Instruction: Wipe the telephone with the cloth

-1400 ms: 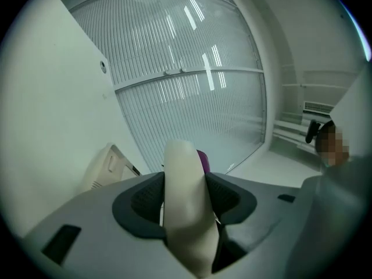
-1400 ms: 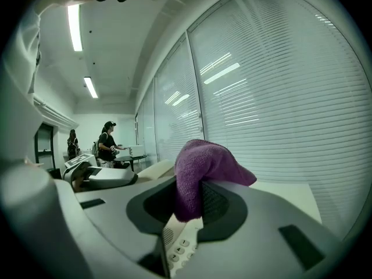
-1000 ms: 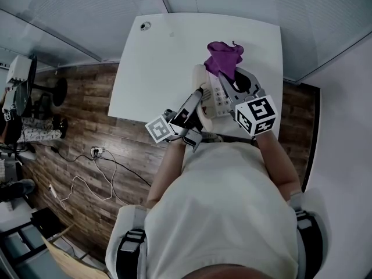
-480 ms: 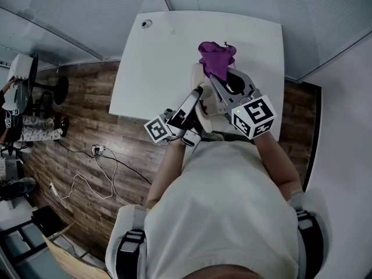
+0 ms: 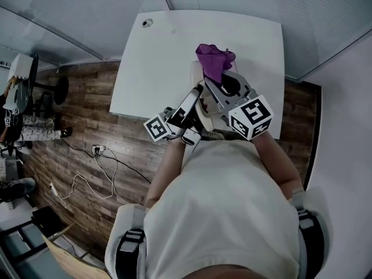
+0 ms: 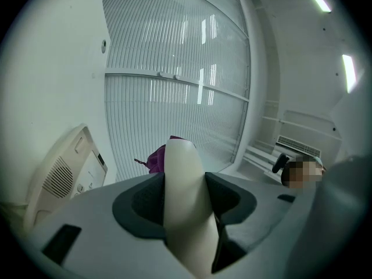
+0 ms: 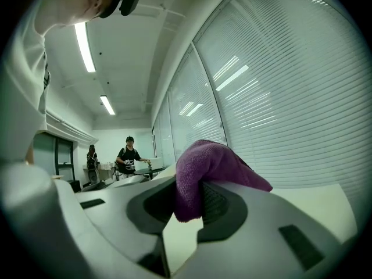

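Observation:
A cream telephone (image 5: pixel 197 72) sits on the white table (image 5: pixel 157 63), mostly hidden under both grippers; its base with a speaker grille shows in the left gripper view (image 6: pixel 64 167). My left gripper (image 5: pixel 197 96) is shut on the cream handset (image 6: pixel 183 202), which is lifted and tilted up; in the head view the handset (image 5: pixel 203 110) lies along that gripper. My right gripper (image 5: pixel 216 81) is shut on a purple cloth (image 7: pixel 212 167). The cloth (image 5: pixel 212 60) bunches out beyond the jaws over the far part of the telephone, and it peeks from behind the handset (image 6: pixel 156 158).
A round cable hole (image 5: pixel 145 23) marks the table's far left corner. Blinds on glass walls run behind the table. Wood floor with loose cables (image 5: pixel 99 156) lies to the left. Two people (image 7: pixel 129 156) stand far off at other tables.
My right gripper has carried the purple cloth a little to the left across the telephone. The left gripper and the handset have stayed where they were.

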Demonstrator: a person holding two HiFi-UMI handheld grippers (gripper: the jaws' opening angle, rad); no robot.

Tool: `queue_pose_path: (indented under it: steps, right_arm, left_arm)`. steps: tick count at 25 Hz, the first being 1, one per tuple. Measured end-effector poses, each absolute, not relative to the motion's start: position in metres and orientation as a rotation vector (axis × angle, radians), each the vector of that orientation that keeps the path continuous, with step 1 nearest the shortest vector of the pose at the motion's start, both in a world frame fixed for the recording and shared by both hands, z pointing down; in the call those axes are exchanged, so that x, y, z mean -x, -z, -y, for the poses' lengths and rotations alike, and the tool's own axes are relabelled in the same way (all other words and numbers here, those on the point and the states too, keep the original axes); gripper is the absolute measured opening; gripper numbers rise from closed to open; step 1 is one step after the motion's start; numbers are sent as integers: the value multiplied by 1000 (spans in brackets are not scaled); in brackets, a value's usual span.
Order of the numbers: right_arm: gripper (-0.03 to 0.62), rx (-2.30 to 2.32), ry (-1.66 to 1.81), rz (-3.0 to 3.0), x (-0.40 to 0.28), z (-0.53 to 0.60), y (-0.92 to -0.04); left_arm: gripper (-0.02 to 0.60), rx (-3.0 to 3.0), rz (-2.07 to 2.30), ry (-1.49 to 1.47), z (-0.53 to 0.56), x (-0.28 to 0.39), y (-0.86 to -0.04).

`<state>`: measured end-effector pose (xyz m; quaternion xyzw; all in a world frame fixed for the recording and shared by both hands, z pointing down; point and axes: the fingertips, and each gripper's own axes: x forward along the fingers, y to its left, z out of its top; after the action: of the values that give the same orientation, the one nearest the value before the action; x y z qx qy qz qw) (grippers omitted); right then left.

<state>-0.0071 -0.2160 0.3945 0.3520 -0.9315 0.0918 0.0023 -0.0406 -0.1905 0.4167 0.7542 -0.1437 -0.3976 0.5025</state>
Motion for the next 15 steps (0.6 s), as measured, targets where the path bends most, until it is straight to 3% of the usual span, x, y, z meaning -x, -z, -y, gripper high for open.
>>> queue_pose_path:
  steps: [15]
  right_arm:
    - [89, -1052, -298, 2937, 10, 201, -400]
  left_arm:
    - [225, -1833, 362, 974, 191, 43, -414]
